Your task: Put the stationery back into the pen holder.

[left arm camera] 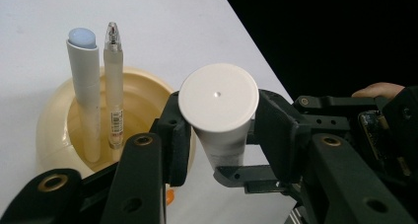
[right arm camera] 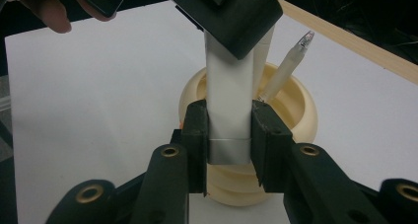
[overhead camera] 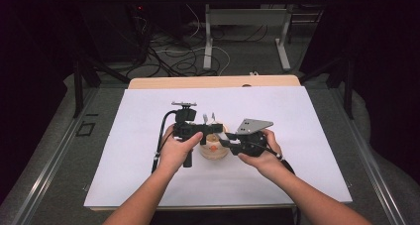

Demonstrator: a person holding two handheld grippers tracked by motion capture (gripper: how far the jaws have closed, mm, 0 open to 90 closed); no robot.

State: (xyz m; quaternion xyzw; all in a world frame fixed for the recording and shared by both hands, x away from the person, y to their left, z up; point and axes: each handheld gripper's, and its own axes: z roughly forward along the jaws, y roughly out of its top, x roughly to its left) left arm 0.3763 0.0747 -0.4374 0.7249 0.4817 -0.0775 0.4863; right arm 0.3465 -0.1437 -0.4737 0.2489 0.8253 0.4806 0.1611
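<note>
A white tube [left arm camera: 218, 96] with a flat round cap hangs upright over a cream round pen holder [left arm camera: 54, 125]. My left gripper [left arm camera: 224, 135] is shut on the tube just under its cap. My right gripper [right arm camera: 230, 135] is shut on the same tube [right arm camera: 229, 86] lower down, at its grey crimped end [right arm camera: 229, 151]. In the high view both grippers, left [overhead camera: 214, 129] and right [overhead camera: 224, 140], meet above the holder [overhead camera: 214, 153] at the middle of the table. A white marker with a pale blue tip [left arm camera: 84, 86] and a clear pen [left arm camera: 113, 86] stand inside the holder.
A white sheet [overhead camera: 297, 136] covers the wooden table [overhead camera: 213, 81]; its bare areas spread left, right and in front of the holder. Beyond the far edge are cables on the floor and another table's legs [overhead camera: 285, 41]. The holder bears a small orange mark [overhead camera: 213, 148].
</note>
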